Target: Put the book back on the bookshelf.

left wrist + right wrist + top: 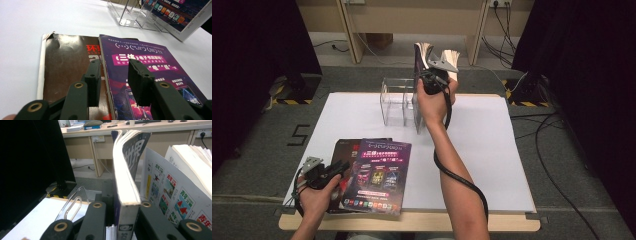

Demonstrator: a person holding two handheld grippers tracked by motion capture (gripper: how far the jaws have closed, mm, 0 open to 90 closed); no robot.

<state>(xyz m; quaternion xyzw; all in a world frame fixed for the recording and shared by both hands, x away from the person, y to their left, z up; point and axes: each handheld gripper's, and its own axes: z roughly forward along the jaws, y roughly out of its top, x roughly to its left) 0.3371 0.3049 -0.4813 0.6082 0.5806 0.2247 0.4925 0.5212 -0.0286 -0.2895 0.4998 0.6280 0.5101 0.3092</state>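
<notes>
We're pinching a thick dark-covered magazine (126, 195) upright by its spine in the right claw (435, 80), right over the clear acrylic rack (398, 100), so it drops in edge-first. Left claw (337, 170) is hovering open above the purple magazine (377, 172) on the white surface (492, 150).
</notes>
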